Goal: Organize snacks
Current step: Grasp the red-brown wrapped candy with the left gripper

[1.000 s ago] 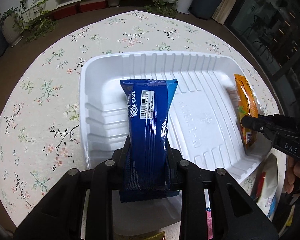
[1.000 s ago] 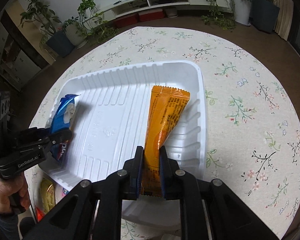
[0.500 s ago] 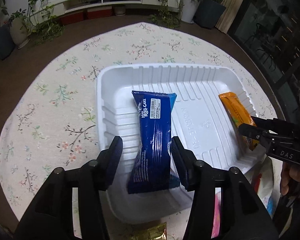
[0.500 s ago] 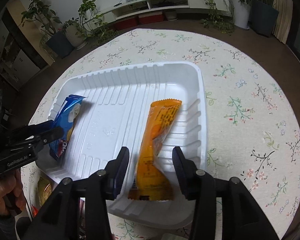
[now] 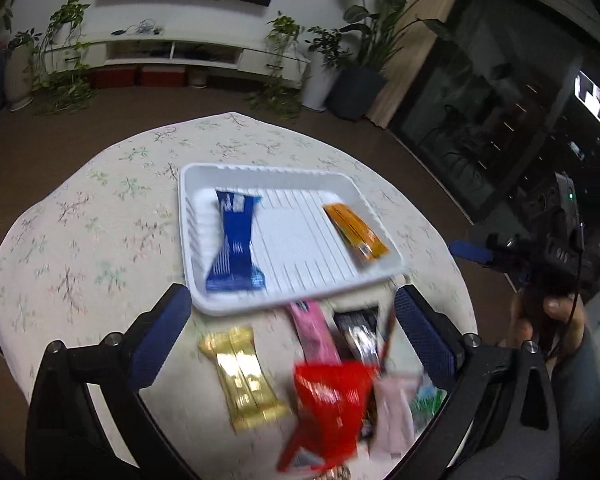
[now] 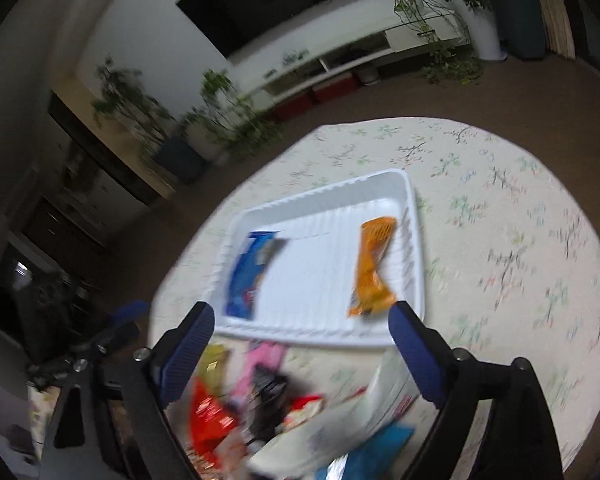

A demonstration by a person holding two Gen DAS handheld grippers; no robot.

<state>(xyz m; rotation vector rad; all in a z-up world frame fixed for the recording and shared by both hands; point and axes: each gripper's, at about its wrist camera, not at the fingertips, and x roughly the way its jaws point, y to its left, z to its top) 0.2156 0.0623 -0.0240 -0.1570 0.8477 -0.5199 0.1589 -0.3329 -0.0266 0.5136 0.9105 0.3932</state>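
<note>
Blue-padded fingers of the left hand-held gripper stand spread wide with nothing between them; its jaws have just been opening, and it hangs tilted downward over the near edge of the bench. The right hand-held gripper is spread wide too, empty, its jaws also having just been opening, angled down the same way. In the left wrist view, the person's hand wraps the right gripper's handle, off to the right of the white tray.

Just on the near side of the tray lies a loose heap of snacks on the floral cloth: a gold packet, a pink packet whose far end touches or slips under the tray's near rim, a black packet beside it, and a red packet nearest of all. More wrappers lie in the pile, too blurred to tell apart.

Inside the tray, the blue roll-cake packet lies lengthwise along the left side, and the orange packet lies against the right wall, the two well apart with bare ribbed floor between.

Beyond the tray, past the round bench, a low white TV shelf runs along the wall with potted plants at either end.
</note>
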